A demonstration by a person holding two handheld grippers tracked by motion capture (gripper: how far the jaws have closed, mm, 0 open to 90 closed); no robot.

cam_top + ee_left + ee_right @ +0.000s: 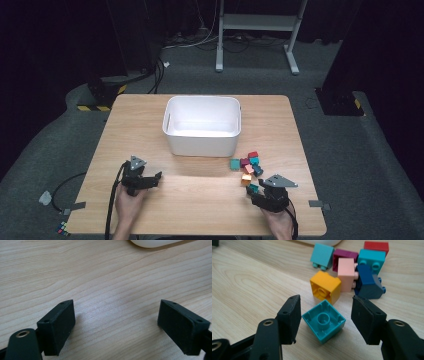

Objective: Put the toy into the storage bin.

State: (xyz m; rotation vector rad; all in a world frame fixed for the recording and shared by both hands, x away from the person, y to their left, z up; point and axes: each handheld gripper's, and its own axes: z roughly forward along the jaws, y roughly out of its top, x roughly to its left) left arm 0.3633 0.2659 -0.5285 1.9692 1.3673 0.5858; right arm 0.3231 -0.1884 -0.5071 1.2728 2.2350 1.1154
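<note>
item: right gripper (325, 315), held low over the wooden table (200, 200) at the person's right. jaws spread apart, gripping nothing. fingers (290, 317) flank the item below without touching it.

item: teal brick (323, 323), lying hollow side up on the table, round inner tube showing. sits between the two fingers of the right gripper, a gap left on either side, the gap to the far-side finger being the wider. in the high view it shows as a small teal spot (253, 188) just ahead of the right gripper (260, 192).

item: orange brick (325, 287), tipped on its side, just beyond the fingertips, touching or very nearly touching the teal brick's far corner.

item: pink brick (346, 273), dark blue brick (368, 282), light teal brick (371, 258), purple brick (344, 256), red brick (376, 246), second turquoise brick (322, 255); a loose cluster farther beyond the fingers.

item: white bin (202, 125), well beyond the cluster, at table centre.

item: left gripper (116, 320), near the table on the person's left, also seen from above (150, 180). jaws wide apart, nothing between them but bare wood; fingers (58, 327) clear of all bricks, with the bin's rim just ahead.
</note>
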